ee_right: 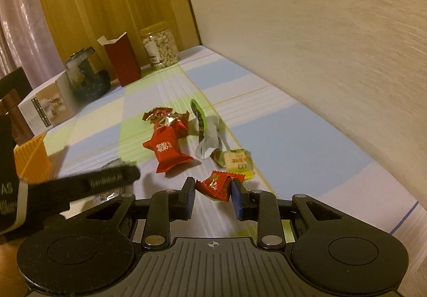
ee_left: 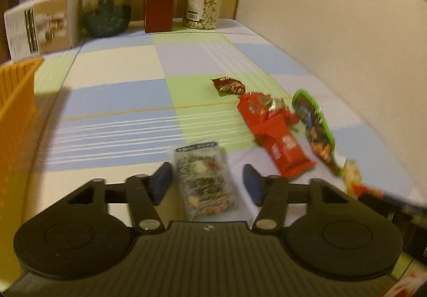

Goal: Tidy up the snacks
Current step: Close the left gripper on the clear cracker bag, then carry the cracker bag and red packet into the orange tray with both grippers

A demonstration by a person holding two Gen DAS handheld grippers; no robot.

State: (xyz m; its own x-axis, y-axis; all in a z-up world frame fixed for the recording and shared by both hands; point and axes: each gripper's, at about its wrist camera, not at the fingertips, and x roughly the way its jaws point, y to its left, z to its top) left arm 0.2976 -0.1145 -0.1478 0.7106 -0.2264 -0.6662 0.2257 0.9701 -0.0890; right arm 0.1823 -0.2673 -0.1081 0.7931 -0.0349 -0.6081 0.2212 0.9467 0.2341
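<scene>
My left gripper [ee_left: 206, 179] is open, its blue pads on either side of a clear snack packet [ee_left: 204, 179] lying on the checked tablecloth [ee_left: 120, 99]. To its right lie a long red packet [ee_left: 275, 131], a green-edged dark packet [ee_left: 315, 123] and a small brown packet [ee_left: 229, 85]. My right gripper [ee_right: 212, 194] is open around a small red packet [ee_right: 216, 185], its pads close to the packet's sides. Beyond it lie a yellow-green packet [ee_right: 237, 161], the long red packet [ee_right: 168, 147] and the green-edged packet [ee_right: 200, 115]. The left gripper's body [ee_right: 80, 185] shows at the left.
An orange basket [ee_left: 16, 94] stands at the table's left edge, also in the right wrist view [ee_right: 32, 158]. At the back stand a white box [ee_left: 40, 27], a dark glass jar [ee_left: 106, 6], a red carton [ee_left: 158, 2] and a jar of nuts [ee_left: 202, 3]. A wall [ee_left: 333, 30] runs along the right.
</scene>
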